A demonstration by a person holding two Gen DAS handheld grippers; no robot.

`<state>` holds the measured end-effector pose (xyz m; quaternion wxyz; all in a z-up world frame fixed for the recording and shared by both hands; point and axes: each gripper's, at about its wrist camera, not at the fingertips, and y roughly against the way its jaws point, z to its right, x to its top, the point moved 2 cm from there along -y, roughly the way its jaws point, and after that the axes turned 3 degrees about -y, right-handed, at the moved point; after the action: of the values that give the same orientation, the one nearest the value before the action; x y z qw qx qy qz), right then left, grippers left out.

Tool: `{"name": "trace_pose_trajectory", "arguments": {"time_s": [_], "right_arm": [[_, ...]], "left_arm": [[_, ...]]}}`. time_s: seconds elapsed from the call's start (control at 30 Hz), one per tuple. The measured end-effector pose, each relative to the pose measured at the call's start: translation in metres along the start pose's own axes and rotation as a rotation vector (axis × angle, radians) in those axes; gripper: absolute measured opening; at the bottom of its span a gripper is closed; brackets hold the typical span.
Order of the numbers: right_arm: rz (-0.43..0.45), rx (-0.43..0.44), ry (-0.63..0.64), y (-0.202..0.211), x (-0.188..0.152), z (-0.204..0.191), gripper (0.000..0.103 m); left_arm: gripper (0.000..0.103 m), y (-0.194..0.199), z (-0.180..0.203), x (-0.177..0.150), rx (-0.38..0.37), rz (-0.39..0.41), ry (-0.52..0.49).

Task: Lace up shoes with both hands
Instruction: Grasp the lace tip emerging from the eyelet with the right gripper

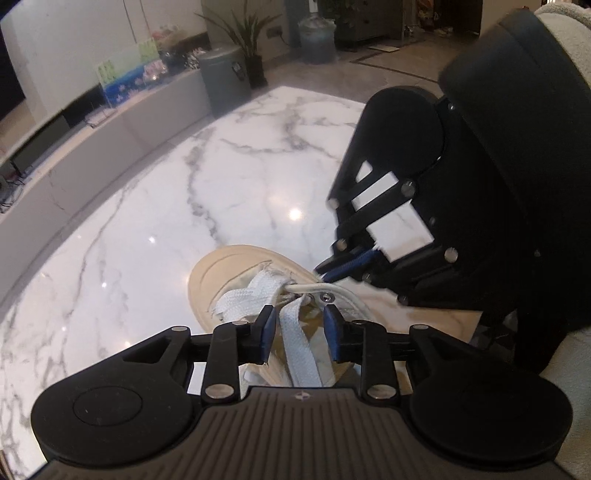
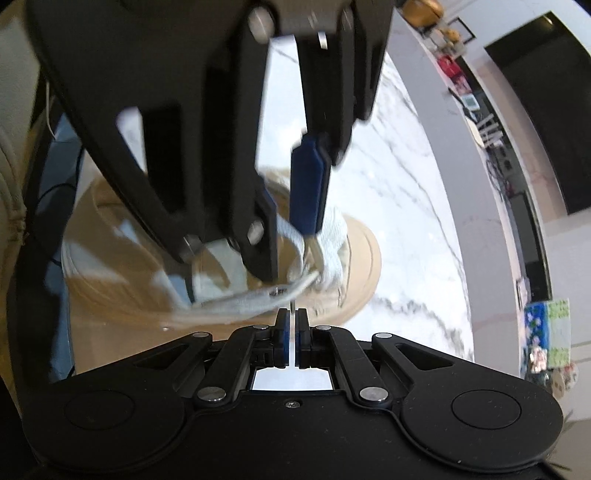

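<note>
A beige shoe point(image 1: 207, 280) lies on the white marble table point(image 1: 147, 221), toe pointing away. Flat white lace point(image 1: 301, 350) crosses its tongue. My left gripper point(image 1: 300, 328) is open right over the shoe, and one band of the flat lace runs between its blue pads point(image 1: 267, 328) without being pinched. My right gripper point(image 1: 325, 271) comes in from the right, shut on the thin end of the lace point(image 1: 325, 287) beside a metal eyelet point(image 1: 327, 296). In the right wrist view, the right gripper point(image 2: 291, 314) pinches that thin lace end, and the open left gripper point(image 2: 291, 254) hangs over the shoe point(image 2: 364, 266).
A grey bin point(image 1: 225, 77) and a potted plant point(image 1: 251, 33) stand past the table's far edge. A long low grey bench point(image 1: 110, 129) runs along the left. A white fleecy sleeve point(image 1: 565, 44) is behind the right gripper. Blue fabric point(image 2: 62, 177) shows at the left.
</note>
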<state>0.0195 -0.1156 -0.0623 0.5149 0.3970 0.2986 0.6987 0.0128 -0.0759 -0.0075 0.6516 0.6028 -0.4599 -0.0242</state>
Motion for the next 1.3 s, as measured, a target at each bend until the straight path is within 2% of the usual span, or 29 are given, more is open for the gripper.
{"name": "trace_pose_trajectory", "arguments": {"time_s": [0.13, 0.37, 0.5, 0.77, 0.9, 1.1, 1.3], "right_arm": [[-0.049, -0.045, -0.046, 0.005, -0.006, 0.004, 0.000], [-0.114, -0.138, -0.079, 0.038, -0.034, 0.010, 0.000], [-0.157, -0.177, -0.089, 0.051, -0.049, 0.013, 0.000], [-0.230, -0.239, -0.135, 0.076, -0.075, 0.026, 0.000], [-0.170, -0.189, -0.163, 0.081, -0.074, 0.023, 0.000], [-0.079, -0.106, -0.100, 0.071, -0.051, 0.003, 0.000], [-0.004, -0.026, -0.069, 0.053, -0.026, 0.001, 0.002]], "left_arm": [[0.028, 0.012, 0.004, -0.001, 0.038, 0.016, -0.007], [0.033, 0.033, 0.008, -0.003, 0.085, 0.036, -0.022], [0.037, 0.043, 0.008, -0.009, 0.091, 0.049, -0.010], [0.038, 0.048, 0.008, -0.015, 0.082, 0.074, 0.014], [0.038, 0.045, 0.009, -0.015, 0.078, 0.069, 0.013], [0.038, 0.046, 0.011, -0.015, 0.065, 0.072, 0.017], [0.038, 0.042, 0.002, -0.016, 0.046, 0.072, 0.060]]}}
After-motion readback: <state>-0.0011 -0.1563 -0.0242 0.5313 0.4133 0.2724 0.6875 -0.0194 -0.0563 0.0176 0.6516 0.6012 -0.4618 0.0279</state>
